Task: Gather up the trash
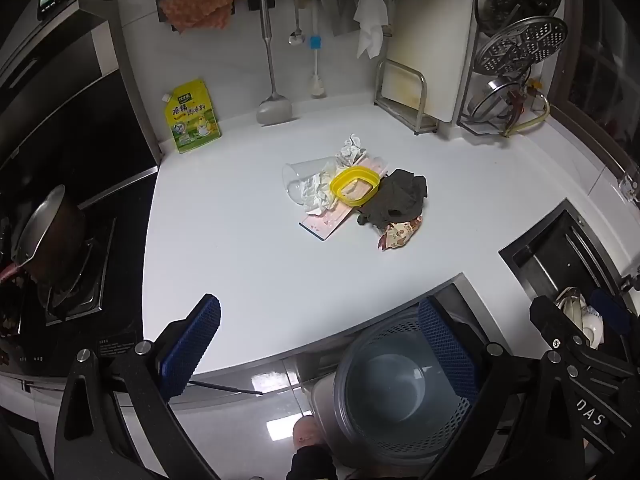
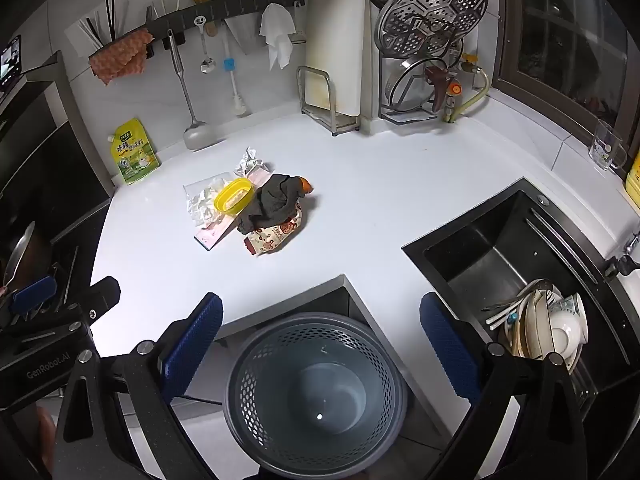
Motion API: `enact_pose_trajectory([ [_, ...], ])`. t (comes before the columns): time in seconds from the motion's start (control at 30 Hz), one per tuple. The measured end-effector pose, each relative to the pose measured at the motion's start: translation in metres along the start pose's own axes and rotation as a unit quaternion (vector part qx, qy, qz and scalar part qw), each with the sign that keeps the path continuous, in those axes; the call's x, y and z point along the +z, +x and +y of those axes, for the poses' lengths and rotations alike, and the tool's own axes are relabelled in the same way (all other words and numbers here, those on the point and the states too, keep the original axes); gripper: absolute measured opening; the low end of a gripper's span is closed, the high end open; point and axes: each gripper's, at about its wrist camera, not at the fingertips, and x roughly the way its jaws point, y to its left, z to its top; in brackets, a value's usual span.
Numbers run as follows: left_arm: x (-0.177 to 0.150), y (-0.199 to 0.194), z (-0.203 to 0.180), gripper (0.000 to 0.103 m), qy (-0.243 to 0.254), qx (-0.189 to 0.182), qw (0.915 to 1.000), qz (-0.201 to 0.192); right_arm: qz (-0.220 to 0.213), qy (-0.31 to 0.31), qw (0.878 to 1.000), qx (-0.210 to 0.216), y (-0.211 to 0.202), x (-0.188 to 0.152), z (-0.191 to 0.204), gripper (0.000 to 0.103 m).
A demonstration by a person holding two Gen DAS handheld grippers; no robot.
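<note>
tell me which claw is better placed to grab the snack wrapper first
Right, narrowly. The snack wrapper lies on the pile's near right edge, unobstructed before the open right claw, with the bin directly beneath. The left claw, also open, sits further left.

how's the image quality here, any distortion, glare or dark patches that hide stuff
Left wrist view: strong fisheye bending of the counter edges, black vignetted corners, the stove side murky, a soft glare patch on the glossy cabinet front. Right wrist view: same curvature, the sink interior dark, window black; the trash pile evenly lit and sharp.
</note>
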Motion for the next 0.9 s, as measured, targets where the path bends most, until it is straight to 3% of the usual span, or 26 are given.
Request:
enact_pose_trajectory([
  [0.9, -0.0014, -0.0076, 0.0023, 0.097, 0.001, -0.005, 1.0000, -0.007, -0.006, 0.002, 1.000, 0.002, -0.0052, -0.0030, -0.0008, 0.094],
])
